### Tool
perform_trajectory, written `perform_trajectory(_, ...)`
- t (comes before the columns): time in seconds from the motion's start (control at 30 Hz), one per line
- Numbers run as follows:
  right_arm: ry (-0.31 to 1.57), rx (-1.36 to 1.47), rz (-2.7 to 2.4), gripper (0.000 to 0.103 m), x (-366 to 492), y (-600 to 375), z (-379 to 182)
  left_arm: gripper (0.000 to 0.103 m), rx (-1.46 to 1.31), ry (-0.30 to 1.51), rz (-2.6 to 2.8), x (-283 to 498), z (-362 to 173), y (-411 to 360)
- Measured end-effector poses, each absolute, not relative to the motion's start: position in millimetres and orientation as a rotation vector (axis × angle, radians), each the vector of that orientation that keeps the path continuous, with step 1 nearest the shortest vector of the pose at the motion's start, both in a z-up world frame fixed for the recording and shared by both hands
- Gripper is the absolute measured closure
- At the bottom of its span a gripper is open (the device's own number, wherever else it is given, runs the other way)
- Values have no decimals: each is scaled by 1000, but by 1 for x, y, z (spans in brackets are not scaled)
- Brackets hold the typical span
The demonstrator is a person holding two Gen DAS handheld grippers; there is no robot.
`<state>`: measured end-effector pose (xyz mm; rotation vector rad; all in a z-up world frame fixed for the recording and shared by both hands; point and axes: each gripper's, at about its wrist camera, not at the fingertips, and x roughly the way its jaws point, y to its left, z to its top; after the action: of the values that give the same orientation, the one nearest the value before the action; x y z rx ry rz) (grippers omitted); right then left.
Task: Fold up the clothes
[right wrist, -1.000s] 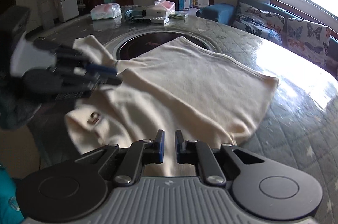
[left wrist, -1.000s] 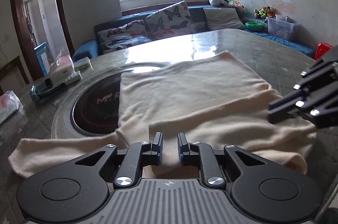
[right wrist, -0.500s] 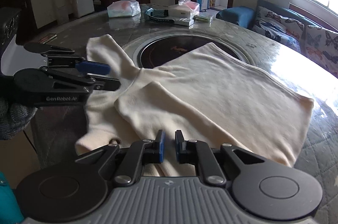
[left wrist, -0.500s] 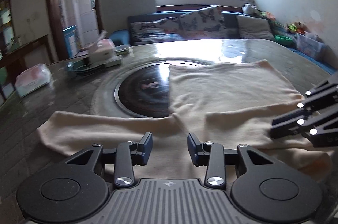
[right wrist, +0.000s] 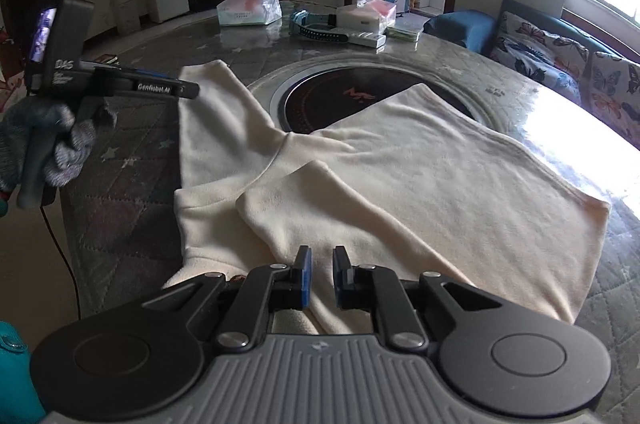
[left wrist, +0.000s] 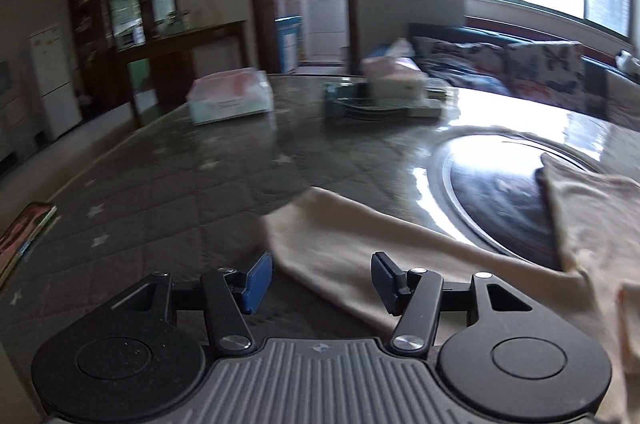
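Sleeve [left wrist: 344, 244] tip just ahead of left gripper [left wrist: 320, 282], seemingly untouched.

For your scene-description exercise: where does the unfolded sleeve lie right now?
In the right wrist view, the sleeve stretches left of the black round inset, its cuff just under the left gripper, pointing toward the tissue pack.

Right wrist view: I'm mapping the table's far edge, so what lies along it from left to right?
Wrapped tissue pack → blue coiled strap → open tissue box, all beyond the cream shirt on the round table.
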<state>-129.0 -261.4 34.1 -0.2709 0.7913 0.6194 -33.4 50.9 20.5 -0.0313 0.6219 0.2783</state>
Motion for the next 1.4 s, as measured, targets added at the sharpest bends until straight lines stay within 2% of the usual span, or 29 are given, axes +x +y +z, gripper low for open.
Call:
perform_trajectory(0.13,790,-271,604,92,-130,-264,36,47,-116,644,334,-24,17,74)
perform_trajectory(0.2,789,-270,596,92,-131,-266,37,54,-155,659,332,-20,15,81)
perform_trajectory(0.3,787,-269,585,92,-134,-270,36,57,-177,662,333,-15,13,85)
perform_trajectory(0.4,783,-260,577,92,-137,-274,37,74,-196,656,330,-12,14,87)
perform_trajectory(0.43,780,-257,572,92,-138,-276,37,89,-206,654,328,-12,15,88)
perform_trajectory(0.53,768,-245,555,92,-141,-282,39,97,-223,636,305,-15,20,83)
perform_trajectory(0.7,745,-214,524,92,-145,-296,44,98,-208,583,213,-28,39,55)
perform_trajectory(1.03,708,-131,458,92,-152,-329,51,98,-108,493,-225,-73,85,-69)
perform_trajectory(1.4,697,-27,408,92,-154,-357,56,98,27,574,-462,-97,52,-164)
